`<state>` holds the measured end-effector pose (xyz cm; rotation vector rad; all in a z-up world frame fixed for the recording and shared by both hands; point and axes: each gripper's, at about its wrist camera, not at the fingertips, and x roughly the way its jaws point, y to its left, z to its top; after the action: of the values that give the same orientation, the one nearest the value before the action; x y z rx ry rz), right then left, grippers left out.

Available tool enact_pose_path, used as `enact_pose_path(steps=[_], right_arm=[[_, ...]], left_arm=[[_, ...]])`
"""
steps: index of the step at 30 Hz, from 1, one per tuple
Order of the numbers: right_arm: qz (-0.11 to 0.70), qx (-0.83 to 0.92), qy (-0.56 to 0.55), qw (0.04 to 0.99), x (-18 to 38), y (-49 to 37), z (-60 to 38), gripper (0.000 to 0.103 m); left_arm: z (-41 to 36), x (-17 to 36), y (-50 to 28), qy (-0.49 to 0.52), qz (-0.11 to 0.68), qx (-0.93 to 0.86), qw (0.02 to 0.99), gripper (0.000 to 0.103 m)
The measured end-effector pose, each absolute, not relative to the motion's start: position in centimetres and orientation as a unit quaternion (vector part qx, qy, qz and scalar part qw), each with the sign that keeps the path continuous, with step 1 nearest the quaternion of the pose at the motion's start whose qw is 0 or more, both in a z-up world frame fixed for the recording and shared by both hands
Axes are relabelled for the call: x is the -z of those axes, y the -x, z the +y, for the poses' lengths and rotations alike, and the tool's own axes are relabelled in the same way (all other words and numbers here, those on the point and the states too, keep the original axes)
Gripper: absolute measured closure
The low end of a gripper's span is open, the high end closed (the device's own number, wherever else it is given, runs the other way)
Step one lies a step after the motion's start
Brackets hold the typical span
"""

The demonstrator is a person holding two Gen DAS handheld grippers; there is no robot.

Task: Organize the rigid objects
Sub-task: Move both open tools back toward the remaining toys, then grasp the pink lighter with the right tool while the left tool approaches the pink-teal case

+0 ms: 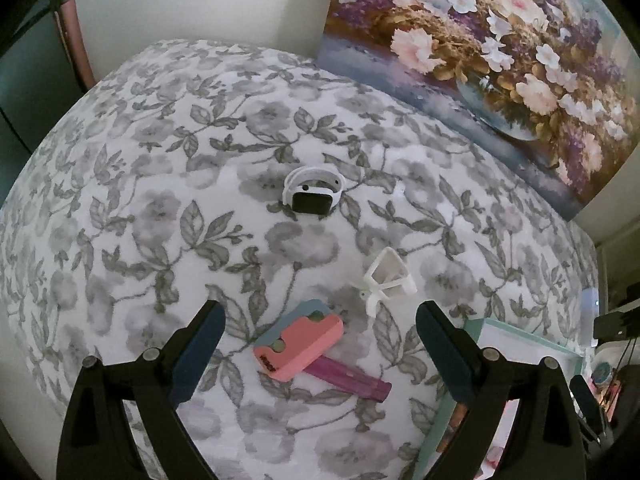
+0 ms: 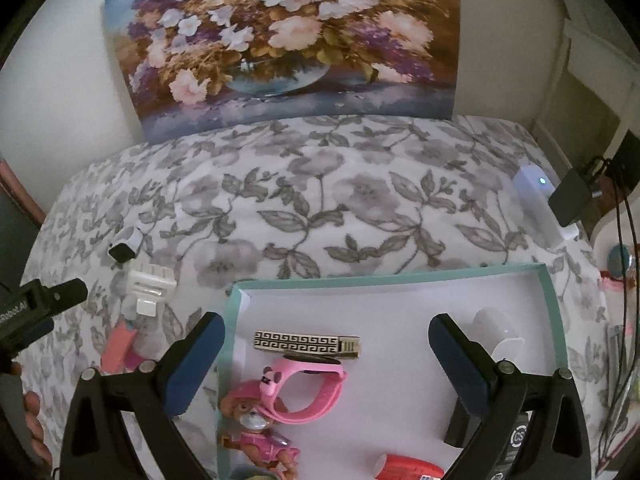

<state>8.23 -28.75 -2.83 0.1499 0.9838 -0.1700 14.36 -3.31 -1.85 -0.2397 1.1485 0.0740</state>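
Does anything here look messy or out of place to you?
Nothing looks broken or spilled. A few things do lie loose on the flowered cloth outside the box: a watch, a white plastic piece, and a pink case stacked crookedly across a purple stick.

Floral painting (image 2: 288, 40) leans upright against pale wall (image 2: 60, 92), its lower edge on the grey-leaf bedspread (image 2: 360, 200). White device (image 2: 540, 204) with a lit blue dot at the bedspread's right edge; black cables (image 2: 624, 280) just beside it.
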Motion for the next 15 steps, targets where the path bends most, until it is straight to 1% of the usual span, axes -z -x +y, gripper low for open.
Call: enact_pose_path(steps=[15], right_arm=[[0.471, 0.013, -0.043, 0.881, 2.6, -9.2, -22.9, 0.000]], left_arm=[[2.2, 2.5, -13.8, 0.145, 0.546, -0.061, 0.823, 0.007]])
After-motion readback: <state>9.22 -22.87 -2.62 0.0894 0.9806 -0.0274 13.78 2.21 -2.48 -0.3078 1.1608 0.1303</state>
